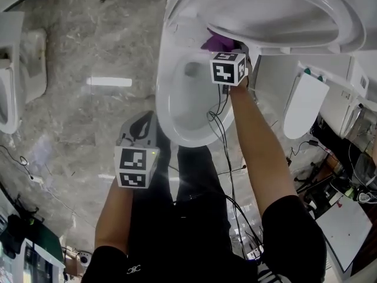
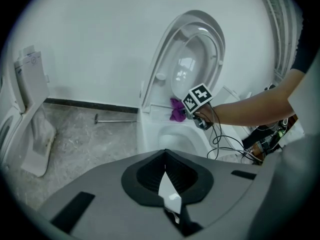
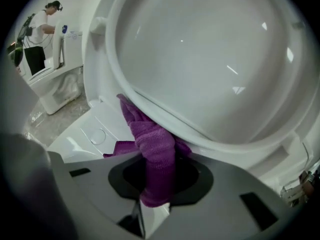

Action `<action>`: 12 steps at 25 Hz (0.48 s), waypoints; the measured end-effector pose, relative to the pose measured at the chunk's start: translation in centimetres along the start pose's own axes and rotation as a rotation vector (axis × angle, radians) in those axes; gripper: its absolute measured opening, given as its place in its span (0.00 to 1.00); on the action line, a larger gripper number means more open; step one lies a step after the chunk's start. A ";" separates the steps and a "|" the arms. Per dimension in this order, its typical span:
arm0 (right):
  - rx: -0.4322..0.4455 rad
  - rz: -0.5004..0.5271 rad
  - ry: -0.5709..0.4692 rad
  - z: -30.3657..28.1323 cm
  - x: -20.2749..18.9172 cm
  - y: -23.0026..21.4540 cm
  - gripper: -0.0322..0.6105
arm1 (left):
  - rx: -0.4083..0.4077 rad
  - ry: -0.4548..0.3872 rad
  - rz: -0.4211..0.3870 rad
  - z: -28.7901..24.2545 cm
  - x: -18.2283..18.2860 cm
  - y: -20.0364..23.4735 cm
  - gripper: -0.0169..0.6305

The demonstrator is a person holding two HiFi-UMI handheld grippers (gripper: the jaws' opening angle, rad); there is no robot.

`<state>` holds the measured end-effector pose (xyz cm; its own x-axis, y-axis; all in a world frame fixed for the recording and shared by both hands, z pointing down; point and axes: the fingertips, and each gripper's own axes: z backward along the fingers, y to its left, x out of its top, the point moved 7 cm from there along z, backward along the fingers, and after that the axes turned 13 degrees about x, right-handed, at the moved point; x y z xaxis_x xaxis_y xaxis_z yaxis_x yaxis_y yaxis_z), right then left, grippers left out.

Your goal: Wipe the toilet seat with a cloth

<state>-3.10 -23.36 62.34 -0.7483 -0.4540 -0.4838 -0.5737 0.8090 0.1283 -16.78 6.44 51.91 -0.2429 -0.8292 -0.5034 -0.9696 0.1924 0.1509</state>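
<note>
While your right gripper (image 3: 150,211) is clenched on the purple cloth (image 3: 152,144), that cloth, a bunched strip running straight ahead from the jaws, sits tucked against the lower edge of the raised toilet seat (image 3: 215,134) near the hinge. The seat's surface lies above and rightward, so I'd sweep that way. Your left gripper (image 2: 170,201) is closed on nothing and hangs near the bowl (image 1: 168,108), well clear.

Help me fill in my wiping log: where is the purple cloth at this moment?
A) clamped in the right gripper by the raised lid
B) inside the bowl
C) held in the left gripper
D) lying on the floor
A: the right gripper view shows the right gripper shut on the purple cloth, which lies against the lower edge of the raised lid; the left gripper is shut with nothing between its jaws.
</note>
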 end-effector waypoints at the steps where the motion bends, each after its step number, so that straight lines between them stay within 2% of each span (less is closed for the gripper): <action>1: -0.014 -0.014 0.008 0.2 -0.7 -1.0 0.20 | -0.005 0.000 -0.007 -0.1 0.1 -0.4 0.03; 7: -0.129 -0.138 0.078 1.8 -5.0 -8.6 0.20 | -0.013 0.013 -0.033 -0.9 0.2 -2.1 0.03; 12: -0.161 -0.110 0.061 3.2 -6.0 -11.2 0.20 | -0.017 0.021 -0.057 -1.3 0.5 -4.3 0.03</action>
<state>8.87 -28.47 61.04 -0.6940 -0.5624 -0.4496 -0.6954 0.6854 0.2161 -12.72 4.53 52.14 -0.1864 -0.8492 -0.4941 -0.9812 0.1359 0.1367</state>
